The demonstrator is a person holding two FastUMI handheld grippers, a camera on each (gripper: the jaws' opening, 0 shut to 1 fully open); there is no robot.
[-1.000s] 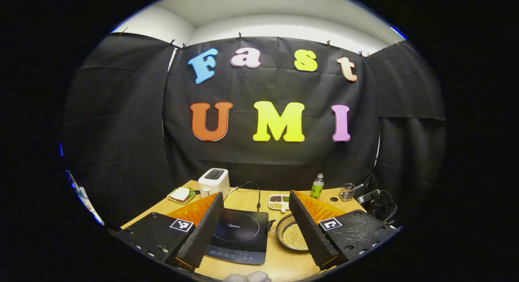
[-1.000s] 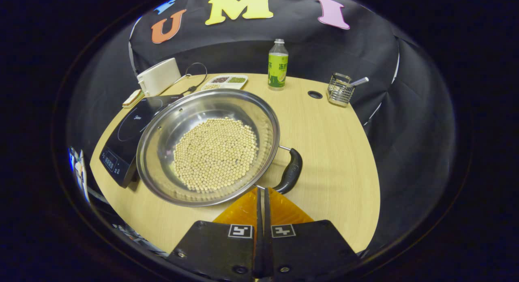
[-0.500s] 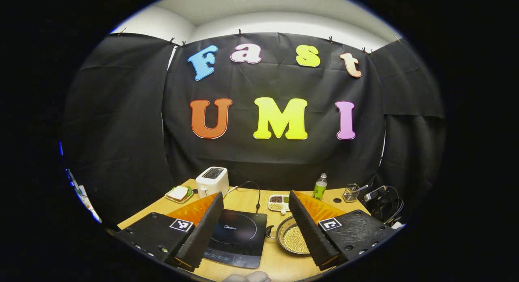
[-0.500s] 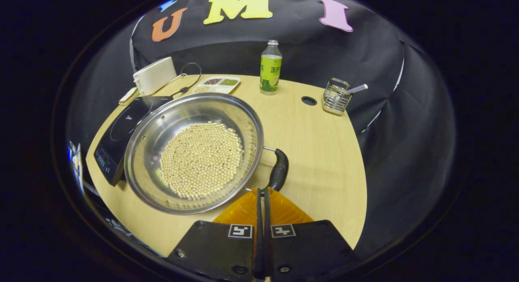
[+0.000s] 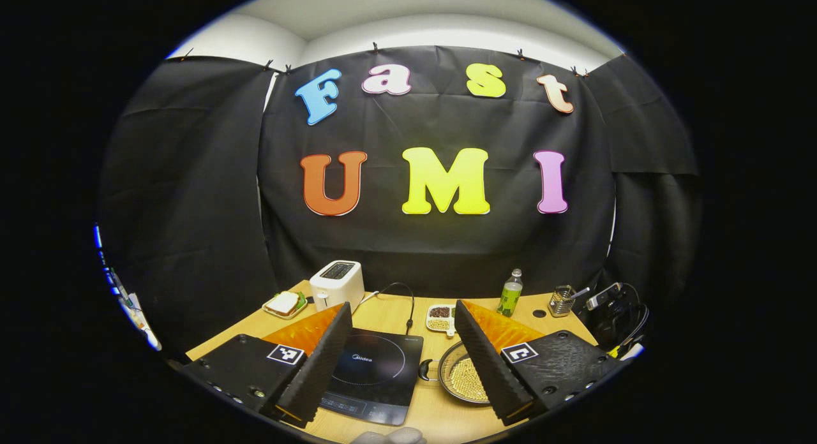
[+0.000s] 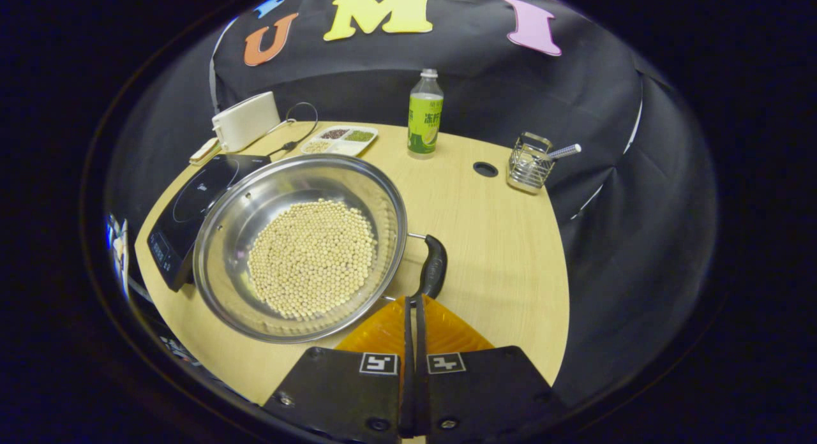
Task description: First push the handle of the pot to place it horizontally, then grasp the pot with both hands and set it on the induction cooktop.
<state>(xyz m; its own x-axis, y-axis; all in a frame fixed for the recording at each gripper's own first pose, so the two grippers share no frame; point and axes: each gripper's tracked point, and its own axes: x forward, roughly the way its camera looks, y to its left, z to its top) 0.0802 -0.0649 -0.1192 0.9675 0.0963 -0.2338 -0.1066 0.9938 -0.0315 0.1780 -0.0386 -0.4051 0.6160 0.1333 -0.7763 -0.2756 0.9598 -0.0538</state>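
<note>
The right tongs point(image 6: 412, 303) are pressed together with nothing between them, their tips at the lower end of the black handle point(image 6: 434, 273) of the pot point(image 6: 300, 246); whether they touch it cannot be told. The pot is a wide steel pan holding a layer of pale beans point(image 6: 311, 258). It stands on the wooden surface point(image 6: 504, 240), just right of the black induction cooktop point(image 6: 191, 205), its rim overlapping the cooktop's near edge in the right gripper view. The handle sits on the pot's right side.

The left tongs point(image 5: 402, 339) are spread wide and hang above the surface, holding nothing. Between the two fingers the left gripper view shows the cooktop point(image 5: 376, 374) and, to its right, part of the pot point(image 5: 463, 380) with a second small handle point(image 5: 426, 369) facing the cooktop. A white word is printed on the cooktop's glass; it looks like a brand name but is too small to read with confidence.

At the back of the surface stand a white toaster point(image 6: 246, 120), a divided tray of grains point(image 6: 340, 139), a bottle with a green label point(image 6: 424, 113) whose print cannot be made out, and a wire basket point(image 6: 530, 163) with a utensil in it. A plate with a sandwich point(image 5: 284, 303) lies left of the toaster. Each tong body carries a small black-and-white square marker.
</note>
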